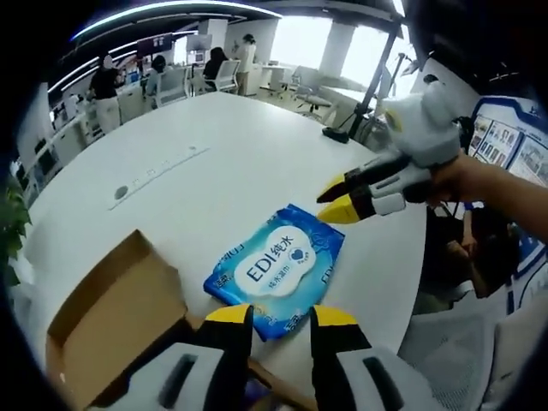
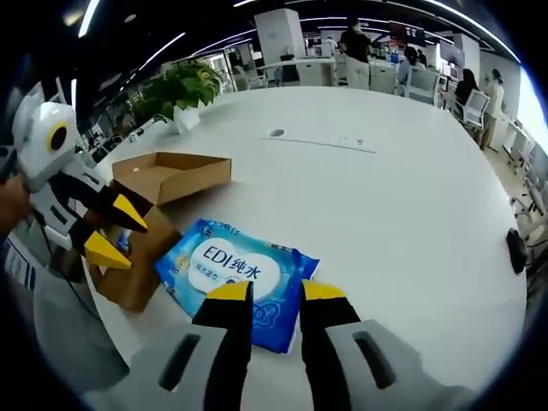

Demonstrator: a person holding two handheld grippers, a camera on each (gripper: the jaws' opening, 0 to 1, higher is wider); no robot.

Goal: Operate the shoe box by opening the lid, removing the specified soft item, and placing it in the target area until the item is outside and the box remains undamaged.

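Wipes pack [image 1: 276, 271] flat beside open shoe box [image 1: 111, 317]; both fingers released, empty.

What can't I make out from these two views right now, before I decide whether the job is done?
- Inside of the shoe box: right gripper view, its own walls hide the bottom; in the left gripper view the left tool covers it.
- Small print on the wipes pack: too small and blurred in both views.
- Near edge of the pack: right gripper view, covered by the right tool.

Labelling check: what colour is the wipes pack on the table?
Blue wipes pack with a white cloud-shaped label and blue lettering; clearest in the right gripper view.
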